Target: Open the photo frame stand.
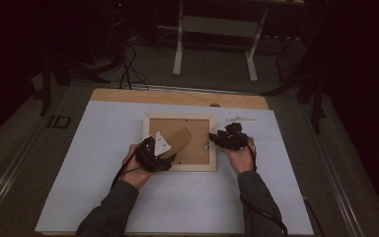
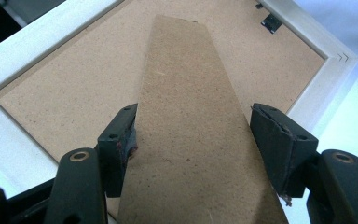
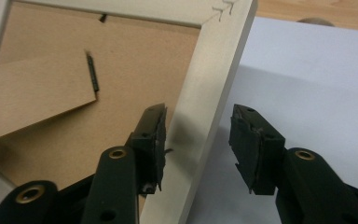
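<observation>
— Forearms are coming in from the near edge. Where is the picture frame (image 1: 180, 143) lying?

— Face down at the middle of the white board (image 1: 103, 197), its brown easel flap (image 2: 191, 126) resting across the backing.

— Left gripper (image 1: 168, 157)?

— Its jaws are straddling the flap's wide end; one pad is touching an edge, the other standing clear. Not clamped.

— Right gripper (image 3: 198, 147)?

— Released. Its jaws are standing apart astride the frame's right rail, one over the backing, one over the board. No pad is pressing.
</observation>
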Demonstrator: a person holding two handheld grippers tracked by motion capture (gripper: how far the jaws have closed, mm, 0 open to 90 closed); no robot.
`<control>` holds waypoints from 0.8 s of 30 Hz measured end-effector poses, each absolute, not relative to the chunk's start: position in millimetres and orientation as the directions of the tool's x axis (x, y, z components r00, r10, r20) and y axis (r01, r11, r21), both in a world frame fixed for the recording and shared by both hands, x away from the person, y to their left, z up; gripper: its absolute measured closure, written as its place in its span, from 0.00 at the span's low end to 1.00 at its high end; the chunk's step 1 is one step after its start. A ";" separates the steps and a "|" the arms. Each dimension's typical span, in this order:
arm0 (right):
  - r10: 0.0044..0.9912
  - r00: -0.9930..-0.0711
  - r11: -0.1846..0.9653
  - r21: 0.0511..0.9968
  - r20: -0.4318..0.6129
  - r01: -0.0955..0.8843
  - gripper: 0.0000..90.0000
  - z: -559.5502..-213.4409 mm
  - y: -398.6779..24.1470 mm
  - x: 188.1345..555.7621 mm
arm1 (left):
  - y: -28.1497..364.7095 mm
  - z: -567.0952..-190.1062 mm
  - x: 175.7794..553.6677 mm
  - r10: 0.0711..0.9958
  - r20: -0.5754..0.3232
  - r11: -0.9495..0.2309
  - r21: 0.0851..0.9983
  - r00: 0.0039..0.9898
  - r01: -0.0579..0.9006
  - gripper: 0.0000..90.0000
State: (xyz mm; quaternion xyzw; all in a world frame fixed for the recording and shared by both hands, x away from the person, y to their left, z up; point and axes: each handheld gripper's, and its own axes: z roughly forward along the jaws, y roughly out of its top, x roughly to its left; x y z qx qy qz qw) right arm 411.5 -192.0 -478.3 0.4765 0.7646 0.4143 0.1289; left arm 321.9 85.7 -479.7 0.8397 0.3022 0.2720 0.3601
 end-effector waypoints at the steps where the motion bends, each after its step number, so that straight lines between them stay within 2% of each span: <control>1: 0.835 -0.513 0.204 0.754 0.199 0.624 0.60 -479.0 -191.2 412.6 | 85.6 -479.7 321.0 0.703 0.242 -0.557 0.772 0.669 0.306 0.42; 8: 0.820 -0.522 0.195 0.744 0.233 0.639 0.65 -478.9 -191.3 417.1 | 86.1 -481.3 318.5 0.705 0.248 -0.552 0.779 0.664 0.296 0.42; 10: 0.812 -0.524 0.185 0.740 0.255 0.647 0.65 -478.8 -193.5 418.5 | 85.8 -481.5 317.5 0.705 0.254 -0.555 0.779 0.663 0.292 0.42; 12: 0.799 -0.526 0.170 0.731 0.290 0.661 0.61 -480.6 -196.8 421.0 | 85.8 -481.6 316.8 0.702 0.261 -0.558 0.780 0.663 0.284 0.42; 14: 0.789 -0.528 0.159 0.727 0.313 0.668 0.63 -481.9 -199.1 422.3 | 85.9 -481.6 316.7 0.701 0.263 -0.559 0.780 0.663 0.281 0.42; 24: 0.795 -0.531 0.174 0.729 0.293 0.662 0.66 -479.5 -197.3 419.7 | 89.2 -485.7 317.2 0.707 0.243 -0.539 0.793 0.664 0.284 0.42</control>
